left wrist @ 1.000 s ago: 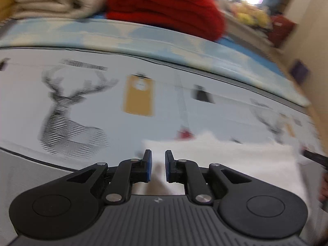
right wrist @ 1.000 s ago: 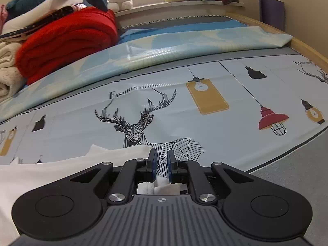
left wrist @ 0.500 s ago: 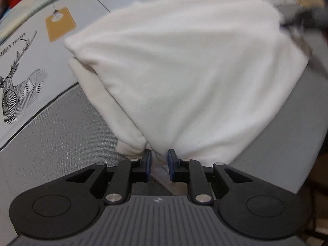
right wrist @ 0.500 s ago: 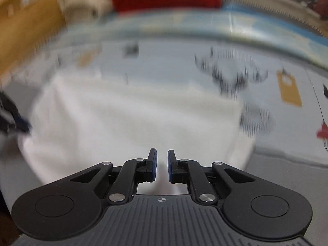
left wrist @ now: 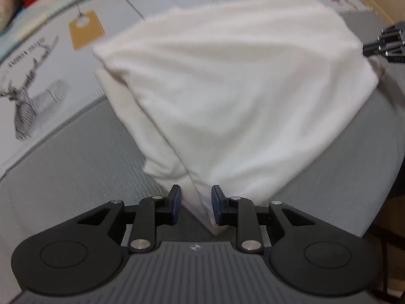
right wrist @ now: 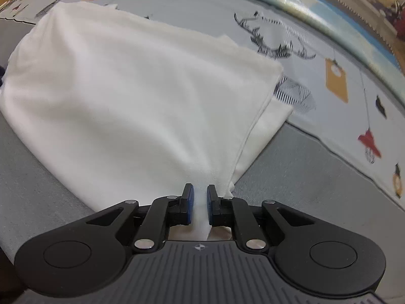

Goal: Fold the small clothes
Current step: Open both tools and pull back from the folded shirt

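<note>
Left wrist view: left tool (left wrist: 194,202) released around a corner of the white garment (left wrist: 240,88) on the bed's (left wrist: 63,172) near edge; right tool (right wrist: 200,204) clenched on another corner. Soft, light, limp — grip corners.

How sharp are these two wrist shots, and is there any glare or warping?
Left wrist view: the white garment and deer print are smeared by motion blur; the left gripper is crisp. Right wrist view: sharper, right gripper crisp, blown-out glare at the top right corner. Both views bend the bed's lines into fisheye curves.
</note>
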`<state>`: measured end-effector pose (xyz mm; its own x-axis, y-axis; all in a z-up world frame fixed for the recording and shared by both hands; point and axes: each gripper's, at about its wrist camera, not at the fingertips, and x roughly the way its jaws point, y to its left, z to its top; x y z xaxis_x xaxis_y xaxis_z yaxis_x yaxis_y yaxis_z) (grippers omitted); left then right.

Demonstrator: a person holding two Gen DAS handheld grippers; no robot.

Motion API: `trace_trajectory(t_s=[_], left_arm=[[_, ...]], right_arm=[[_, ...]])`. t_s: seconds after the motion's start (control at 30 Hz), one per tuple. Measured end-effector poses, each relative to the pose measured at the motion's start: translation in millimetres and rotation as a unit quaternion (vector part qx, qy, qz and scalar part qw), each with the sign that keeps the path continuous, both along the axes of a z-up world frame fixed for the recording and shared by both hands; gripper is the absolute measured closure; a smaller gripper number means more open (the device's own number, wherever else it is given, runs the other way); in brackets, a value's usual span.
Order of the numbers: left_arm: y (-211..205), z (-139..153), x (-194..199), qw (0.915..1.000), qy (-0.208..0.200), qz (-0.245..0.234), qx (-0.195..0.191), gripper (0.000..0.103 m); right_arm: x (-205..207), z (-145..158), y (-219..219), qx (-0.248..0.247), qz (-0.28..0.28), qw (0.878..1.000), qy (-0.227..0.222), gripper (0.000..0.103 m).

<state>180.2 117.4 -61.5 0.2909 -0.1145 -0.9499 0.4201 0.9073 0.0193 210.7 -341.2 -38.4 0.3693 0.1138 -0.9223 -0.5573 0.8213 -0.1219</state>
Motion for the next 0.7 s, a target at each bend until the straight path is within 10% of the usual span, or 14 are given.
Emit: trace_trajectory(t_s=[0.23,0.5,0.7], left_arm=[[0,52,0,0.9944,-0.085,0.063,-0.002,0.056],[-18,148,-22,0.9681,-0.194,0.154,-0.038,0.023],[-34,120,-38,0.9596,-0.187,0.206,-0.041,0.021]], right_arm=[[-1,58,-5,0.048,-0.055,0.994,-0.079,0.072],[-29,162,-5,0.159,-0.135,0.958,-0.195,0.049],[-69,146,8,0.162,-0.142,0.951,-0.223,0.037]])
